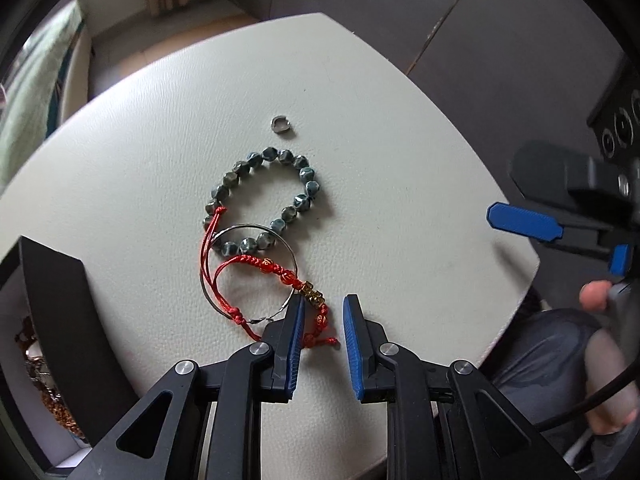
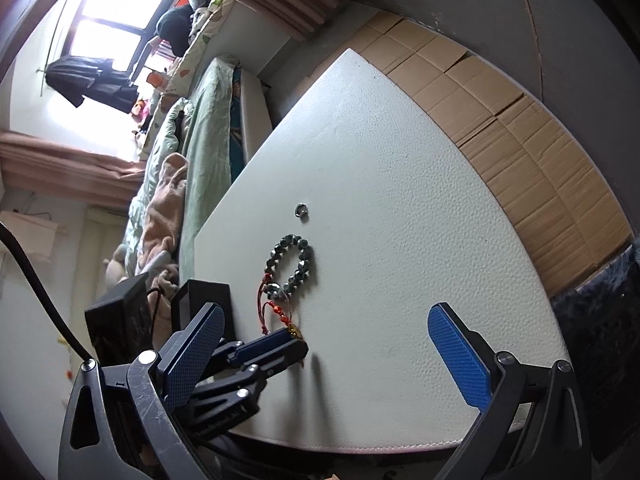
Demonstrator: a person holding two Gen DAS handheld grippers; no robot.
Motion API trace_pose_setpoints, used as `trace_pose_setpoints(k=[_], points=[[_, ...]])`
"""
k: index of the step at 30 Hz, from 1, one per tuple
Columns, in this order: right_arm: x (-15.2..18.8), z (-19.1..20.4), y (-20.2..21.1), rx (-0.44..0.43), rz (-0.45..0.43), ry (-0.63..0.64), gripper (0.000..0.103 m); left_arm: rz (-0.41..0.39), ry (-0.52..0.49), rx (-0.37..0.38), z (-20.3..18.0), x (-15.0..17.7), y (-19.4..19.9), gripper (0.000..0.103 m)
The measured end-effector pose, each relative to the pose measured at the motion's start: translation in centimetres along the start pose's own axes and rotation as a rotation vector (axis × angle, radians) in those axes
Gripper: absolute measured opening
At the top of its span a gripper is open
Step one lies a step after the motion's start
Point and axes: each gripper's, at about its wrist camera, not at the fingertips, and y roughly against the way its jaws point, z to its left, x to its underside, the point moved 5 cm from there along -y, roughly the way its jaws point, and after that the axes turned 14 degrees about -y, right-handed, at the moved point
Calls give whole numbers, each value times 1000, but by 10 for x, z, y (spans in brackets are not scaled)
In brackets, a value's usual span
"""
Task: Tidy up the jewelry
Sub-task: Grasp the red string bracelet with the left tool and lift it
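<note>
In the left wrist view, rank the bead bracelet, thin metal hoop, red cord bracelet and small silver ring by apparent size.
1. Bead bracelet, largest.
2. Thin metal hoop and red cord bracelet: too similar and partly overlapping to rank; both lie nearer the camera.
3. Small silver ring, smallest.

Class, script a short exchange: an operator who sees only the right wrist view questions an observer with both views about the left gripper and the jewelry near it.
Operator: Is the left gripper clamped on anything?
Observer: No. The left gripper is open, and the red cord bracelet runs between its fingers, which stand apart.
Operator: Is anything tangled with that bracelet?
Observer: Yes. A thin metal hoop overlaps both it and the bead bracelet.
</note>
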Motion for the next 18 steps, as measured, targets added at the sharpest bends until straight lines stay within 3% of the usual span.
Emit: trace_pose_setpoints(k=[3, 4, 7, 18], points=[[1, 0, -2, -2, 6, -8, 103, 0, -54, -53, -7, 1, -1, 17], [0, 0, -2, -1, 5, -10, 103, 2, -45, -67, -4, 1, -1, 7], [1, 2, -5, 7, 7, -14, 103, -14, 17, -1, 7, 3, 0, 7], [5, 20, -11, 57, -36, 71, 102, -205, 127, 61, 43, 5, 62, 7]])
